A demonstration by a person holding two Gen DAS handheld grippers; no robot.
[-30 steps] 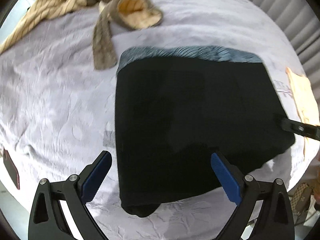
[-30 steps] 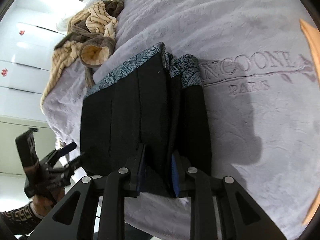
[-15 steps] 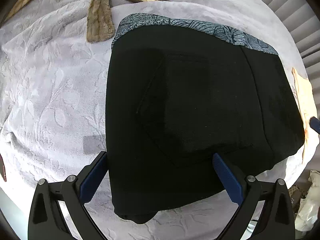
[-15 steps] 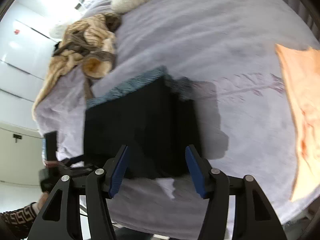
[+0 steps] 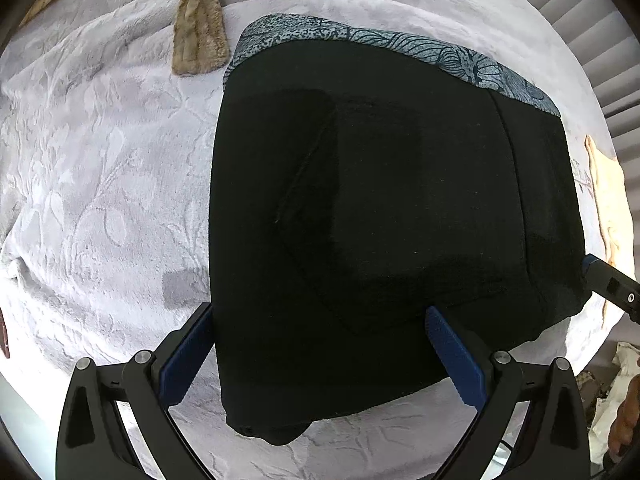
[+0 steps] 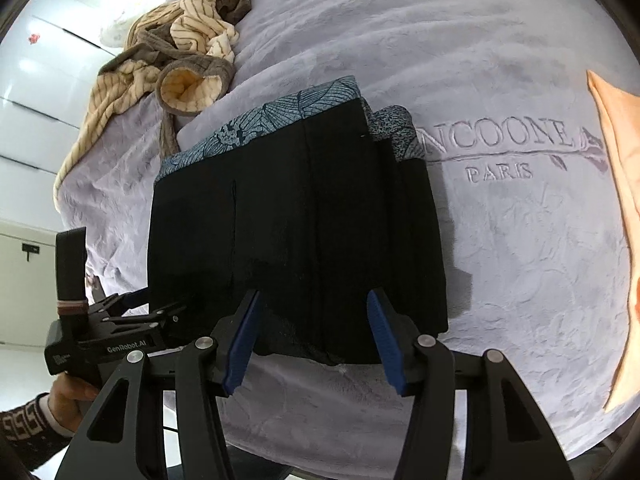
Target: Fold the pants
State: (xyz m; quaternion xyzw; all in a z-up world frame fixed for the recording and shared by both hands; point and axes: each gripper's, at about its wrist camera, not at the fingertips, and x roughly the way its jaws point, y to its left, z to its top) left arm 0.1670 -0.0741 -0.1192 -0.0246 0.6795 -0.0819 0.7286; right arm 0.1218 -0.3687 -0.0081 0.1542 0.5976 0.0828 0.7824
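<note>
pants (image 5: 384, 216): black, folded into a squarish stack; patterned waistband toward the striped robe (image 6: 180, 60)
left gripper (image 5: 320, 356): wide, empty
right gripper (image 6: 316, 336): just opened, empty
beside: orange cloth (image 6: 616, 208)

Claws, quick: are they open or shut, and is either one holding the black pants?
Left claw: open, nothing gripped, over the black pants.
Right claw: open after just letting the pants go.

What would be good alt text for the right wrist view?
Folded black pants with a blue patterned waistband lie on a lilac blanket, in front of the open right tongs. The left tongs touch the pants' left edge; a striped garment lies behind.
</note>
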